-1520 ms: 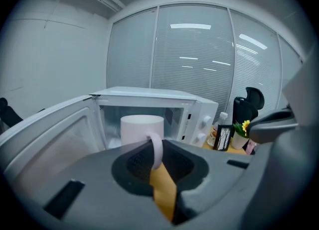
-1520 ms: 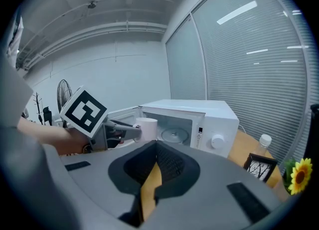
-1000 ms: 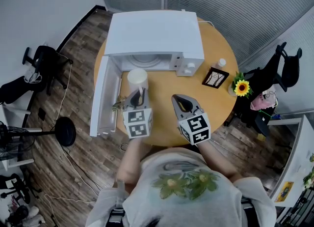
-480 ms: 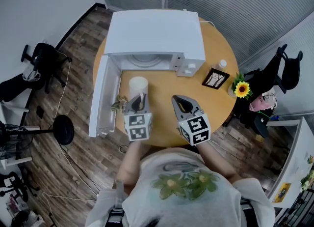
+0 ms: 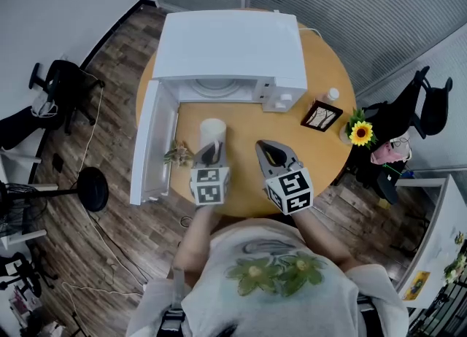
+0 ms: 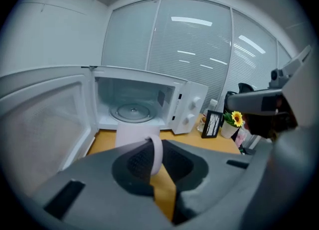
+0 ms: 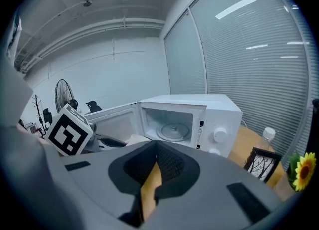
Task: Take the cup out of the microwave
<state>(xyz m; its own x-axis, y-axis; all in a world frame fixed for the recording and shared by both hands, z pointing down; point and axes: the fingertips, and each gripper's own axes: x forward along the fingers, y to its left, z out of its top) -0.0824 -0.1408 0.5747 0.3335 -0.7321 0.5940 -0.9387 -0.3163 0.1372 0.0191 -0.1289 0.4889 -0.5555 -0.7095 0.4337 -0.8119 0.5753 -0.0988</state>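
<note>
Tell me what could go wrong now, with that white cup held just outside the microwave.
1. The left gripper pinches only the thin handle of the white cup, so the cup might twist or slip out.
2. The open microwave door stands close on the cup's left. A careless sideways swing could knock the cup against it.

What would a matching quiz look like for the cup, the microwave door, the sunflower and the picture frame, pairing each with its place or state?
Things:
1. cup
2. microwave door
3. sunflower
4. picture frame

Places or states:
A. swung wide open
B. yellow, farthest to the right
C. dark-rimmed, standing beside the sunflower
D. handle pinched in the left gripper, outside the oven

Pairs: 1-D, 2-A, 3-B, 4-C
</note>
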